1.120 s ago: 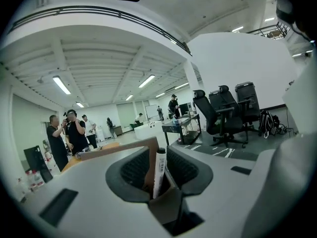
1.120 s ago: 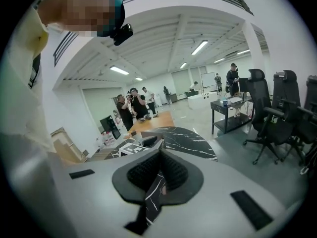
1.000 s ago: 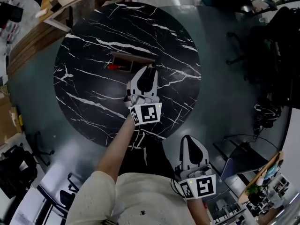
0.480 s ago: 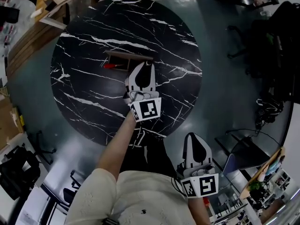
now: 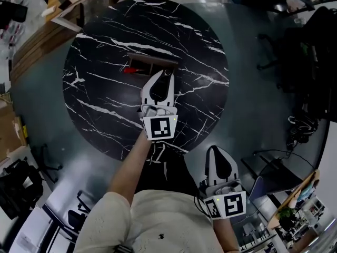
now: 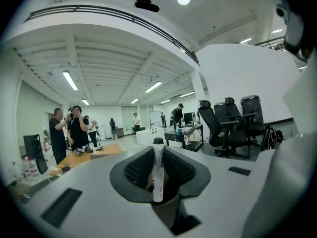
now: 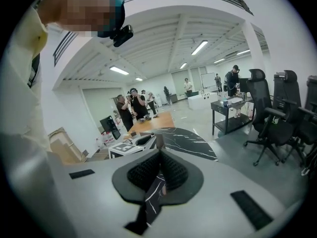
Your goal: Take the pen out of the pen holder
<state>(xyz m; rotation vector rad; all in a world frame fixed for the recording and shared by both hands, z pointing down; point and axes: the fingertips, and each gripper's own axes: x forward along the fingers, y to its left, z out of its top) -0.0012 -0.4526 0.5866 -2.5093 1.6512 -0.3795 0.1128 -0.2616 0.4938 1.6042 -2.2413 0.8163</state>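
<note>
A brown wooden pen holder (image 5: 152, 62) stands on the round black marble table (image 5: 105, 88), with a red pen (image 5: 130, 69) at its left end. My left gripper (image 5: 164, 74) hovers just in front of the holder. In the left gripper view a white pen with a black cap (image 6: 157, 172) stands upright between the jaws of the left gripper (image 6: 157, 152). These jaws are closing and the pads press on it; its lower end hangs free. My right gripper (image 5: 217, 153) stays off the table near the person's body, with the jaws of the right gripper (image 7: 159, 157) together and nothing in them.
A wooden desk (image 5: 63, 9) curves along the far left of the table. Office chairs (image 5: 310, 62) stand at the right. In the left gripper view several people (image 6: 69, 130) stand in the room and black chairs (image 6: 230, 128) stand by a white wall.
My left gripper has risen a little in front of the holder. The right gripper has kept its place.
</note>
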